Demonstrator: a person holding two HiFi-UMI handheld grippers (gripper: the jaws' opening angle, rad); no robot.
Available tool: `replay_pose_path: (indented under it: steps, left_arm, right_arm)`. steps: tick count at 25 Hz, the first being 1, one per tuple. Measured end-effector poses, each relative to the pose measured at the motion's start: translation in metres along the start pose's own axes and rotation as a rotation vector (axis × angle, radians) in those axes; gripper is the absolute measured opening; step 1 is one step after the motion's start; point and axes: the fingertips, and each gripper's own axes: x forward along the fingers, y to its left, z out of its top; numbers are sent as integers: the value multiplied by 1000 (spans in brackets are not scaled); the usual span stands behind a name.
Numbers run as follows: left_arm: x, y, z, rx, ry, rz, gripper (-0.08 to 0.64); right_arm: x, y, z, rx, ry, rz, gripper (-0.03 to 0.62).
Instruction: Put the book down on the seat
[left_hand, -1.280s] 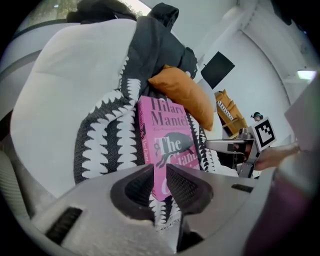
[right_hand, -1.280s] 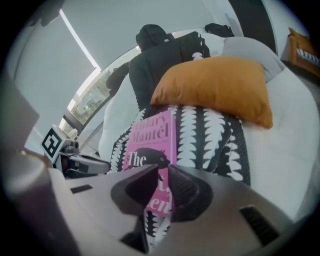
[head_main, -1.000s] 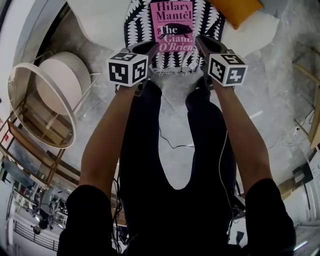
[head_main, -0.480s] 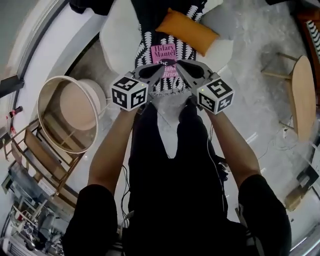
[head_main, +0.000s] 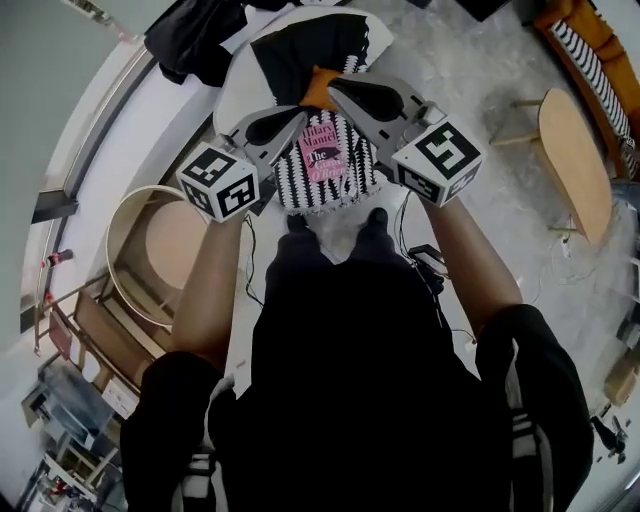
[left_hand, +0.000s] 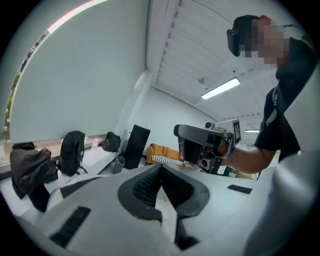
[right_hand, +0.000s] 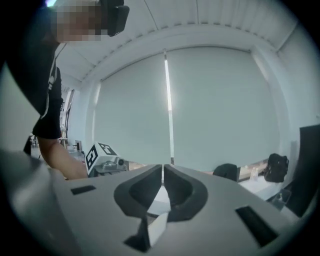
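The pink book (head_main: 322, 158) lies face up on the black-and-white patterned throw (head_main: 350, 185) that covers the white seat (head_main: 232, 95). Nothing touches it. An orange cushion (head_main: 318, 90) rests behind it. Both grippers are held high above the seat, close to the head camera. My left gripper (head_main: 300, 118) is shut and empty; in the left gripper view its jaws (left_hand: 161, 167) meet edge to edge. My right gripper (head_main: 336, 88) is also shut with nothing in it (right_hand: 163, 170); its jaws have just been closing. Each gripper view shows the other gripper (left_hand: 200, 145) (right_hand: 102, 156).
A round wire-frame side table (head_main: 150, 250) stands left of the seat. An oval wooden table (head_main: 575, 160) is at the right, a striped orange sofa (head_main: 590, 50) beyond it. Dark bags (head_main: 190, 40) sit on the window ledge. A cable (head_main: 425, 260) runs across the floor by my feet.
Both grippers have risen well up from the book, which stays on the seat and now looks small and far below. Their jaws have come together.
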Motion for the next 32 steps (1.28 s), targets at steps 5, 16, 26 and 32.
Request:
replay_pose_path:
  steps: [5, 16, 26, 32]
  left_arm:
    - [-21, -23, 58, 101, -72, -72, 23]
    - [-77, -64, 126, 180, -231, -174, 23]
    - [-123, -110, 136, 272, -293, -97, 23]
    - [-154, -164, 131, 311, -299, -22, 23]
  right_arm:
    - [-22, 19, 82, -148, -86, -25, 35]
    - [-121, 61, 144, -271, -239, -109, 34]
    - [-212, 77, 141, -225, -346, -102, 31]
    - [-282, 116, 173, -273, -423, -32, 31]
